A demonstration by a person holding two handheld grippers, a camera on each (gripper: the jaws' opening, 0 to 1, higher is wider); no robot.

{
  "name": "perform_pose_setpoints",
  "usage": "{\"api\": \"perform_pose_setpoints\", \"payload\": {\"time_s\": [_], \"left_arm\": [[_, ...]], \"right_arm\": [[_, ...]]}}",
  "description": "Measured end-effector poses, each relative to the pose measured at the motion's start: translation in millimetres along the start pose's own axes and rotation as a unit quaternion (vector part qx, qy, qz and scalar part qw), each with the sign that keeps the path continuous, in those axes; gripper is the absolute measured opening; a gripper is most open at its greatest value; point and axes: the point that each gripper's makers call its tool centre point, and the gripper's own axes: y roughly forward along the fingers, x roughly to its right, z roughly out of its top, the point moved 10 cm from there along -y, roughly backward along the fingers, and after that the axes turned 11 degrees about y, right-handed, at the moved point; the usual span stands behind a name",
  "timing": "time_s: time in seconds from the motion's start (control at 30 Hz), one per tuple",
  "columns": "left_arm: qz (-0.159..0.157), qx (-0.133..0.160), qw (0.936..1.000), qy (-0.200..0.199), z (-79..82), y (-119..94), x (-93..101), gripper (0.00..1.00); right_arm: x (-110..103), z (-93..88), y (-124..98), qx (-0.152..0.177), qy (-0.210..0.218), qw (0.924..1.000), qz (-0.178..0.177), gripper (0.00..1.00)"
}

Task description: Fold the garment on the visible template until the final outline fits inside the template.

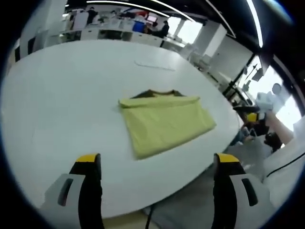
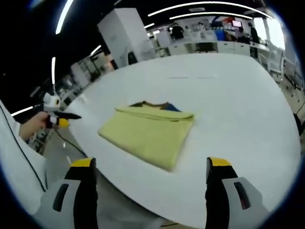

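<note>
A yellow garment (image 1: 166, 122) lies folded into a rough rectangle on the white table (image 1: 71, 95), a dark collar edge showing at its far side. In the right gripper view the same yellow garment (image 2: 147, 131) lies near the table's (image 2: 228, 105) near edge. My left gripper (image 1: 157, 167) stands open above the near edge of the table, short of the garment, with nothing between its yellow-tipped fingers (image 1: 88, 162). My right gripper (image 2: 150, 169) is open too, held back from the garment, and its fingers (image 2: 220, 168) hold nothing. Faint template lines (image 1: 155, 65) mark the table farther back.
A person's hand with the other gripper (image 2: 55, 117) shows at the left of the right gripper view; it shows again as the other gripper (image 1: 255, 119) at the right of the left gripper view. Desks and people fill the office behind. The floor lies below the table edge.
</note>
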Motion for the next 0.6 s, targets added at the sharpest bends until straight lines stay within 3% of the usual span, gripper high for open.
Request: {"api": "perform_pose_setpoints", "payload": {"time_s": [0.6], "left_arm": [[-0.007,-0.014,0.9999,0.002,14.1,27.1,-15.6,0.9]], "right_arm": [[14.3,15.6,23.4,-0.014,0.0,0.9999,-0.001,0.91]]}}
